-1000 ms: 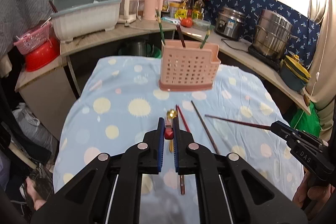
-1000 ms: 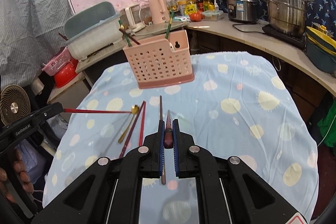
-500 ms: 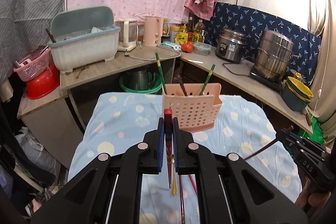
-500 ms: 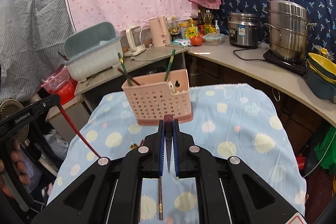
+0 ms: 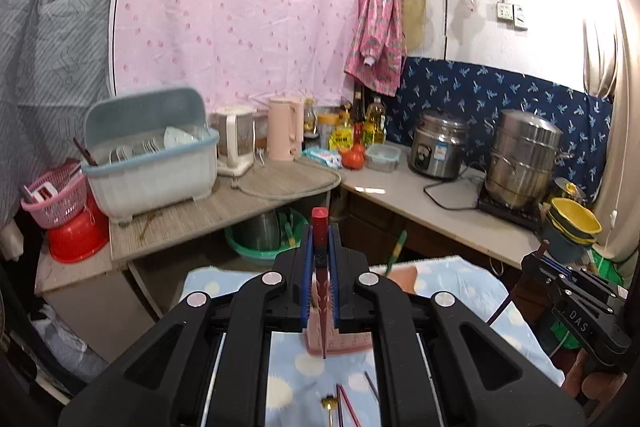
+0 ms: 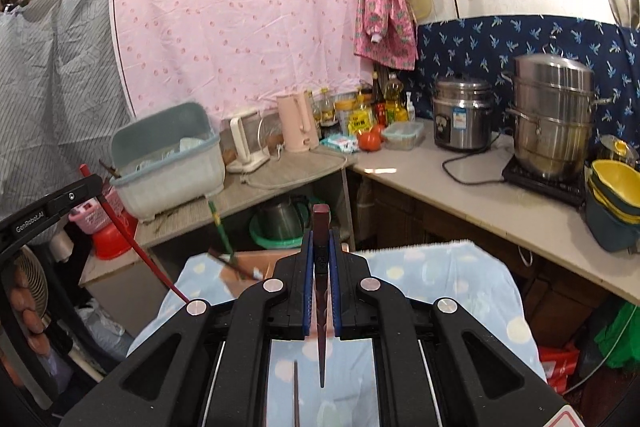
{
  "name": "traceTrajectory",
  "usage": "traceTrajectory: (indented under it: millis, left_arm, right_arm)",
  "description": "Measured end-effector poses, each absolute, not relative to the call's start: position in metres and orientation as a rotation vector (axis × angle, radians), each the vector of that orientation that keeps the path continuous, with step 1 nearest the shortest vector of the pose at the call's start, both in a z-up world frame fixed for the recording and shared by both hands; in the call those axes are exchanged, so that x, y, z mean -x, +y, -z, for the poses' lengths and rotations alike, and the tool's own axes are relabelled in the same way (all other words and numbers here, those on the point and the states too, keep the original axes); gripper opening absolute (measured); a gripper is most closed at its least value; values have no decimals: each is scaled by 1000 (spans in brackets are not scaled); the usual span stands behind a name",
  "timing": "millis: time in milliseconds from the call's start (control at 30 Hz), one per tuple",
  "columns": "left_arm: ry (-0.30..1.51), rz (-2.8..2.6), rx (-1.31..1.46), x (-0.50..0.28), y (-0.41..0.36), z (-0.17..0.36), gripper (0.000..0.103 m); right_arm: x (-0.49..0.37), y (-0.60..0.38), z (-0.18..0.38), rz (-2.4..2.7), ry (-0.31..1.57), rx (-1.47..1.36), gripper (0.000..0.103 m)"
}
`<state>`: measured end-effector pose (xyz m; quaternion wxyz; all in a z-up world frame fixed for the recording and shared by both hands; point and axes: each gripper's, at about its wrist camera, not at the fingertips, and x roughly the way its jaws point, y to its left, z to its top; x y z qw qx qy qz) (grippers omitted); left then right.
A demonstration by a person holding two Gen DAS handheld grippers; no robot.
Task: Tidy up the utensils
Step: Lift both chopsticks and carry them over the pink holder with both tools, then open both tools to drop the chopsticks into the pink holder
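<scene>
My left gripper (image 5: pixel 320 259) is shut on a red chopstick (image 5: pixel 320 223) that hangs tip down over the table. My right gripper (image 6: pixel 320 259) is shut on a dark brown chopstick (image 6: pixel 321 219), also tip down. The pink utensil caddy (image 5: pixel 400 273) sits below and is mostly hidden behind the left gripper; in the right wrist view its corner (image 6: pixel 248 263) shows with a green chopstick (image 6: pixel 219 227) standing in it. More chopsticks (image 5: pixel 344 407) and a gold spoon (image 5: pixel 329 405) lie on the spotted blue tablecloth (image 5: pixel 460 279). Another dark chopstick (image 6: pixel 296 395) lies below the right gripper.
A counter (image 5: pixel 400 187) runs behind the table with a dish rack (image 5: pixel 152 163), kettles, bottles, a rice cooker (image 5: pixel 438 151) and a steel steamer (image 5: pixel 520 159). Yellow bowls (image 5: pixel 576 223) stand at right. Red and pink baskets (image 5: pixel 60 203) are at left.
Both grippers have risen well above the table and tilted up, each carrying its chopstick. The caddy has dropped low in both views, largely behind the grippers.
</scene>
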<state>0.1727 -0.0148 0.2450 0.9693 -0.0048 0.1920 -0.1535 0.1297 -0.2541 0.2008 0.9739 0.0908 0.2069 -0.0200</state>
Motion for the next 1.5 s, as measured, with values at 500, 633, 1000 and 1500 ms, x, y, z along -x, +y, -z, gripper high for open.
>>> traceTrajectory:
  millis: [500,633,1000,1500]
  left_arm:
    - [374,294,5,-252,-38,-252,7]
    - [422,295,11,-263,-39,-229,7]
    - [504,273,30,-280,-35,-183,20]
    - [523,231,45,-262,-22,-169,46]
  right_arm:
    - [-218,-261,-230,66,325,-205,7]
    - [-235,-264,-211,74,353,-219,7]
    - [-255,-265,-150,115,477,-223,26]
    - [-220,-262,-137,118,475,-215,40]
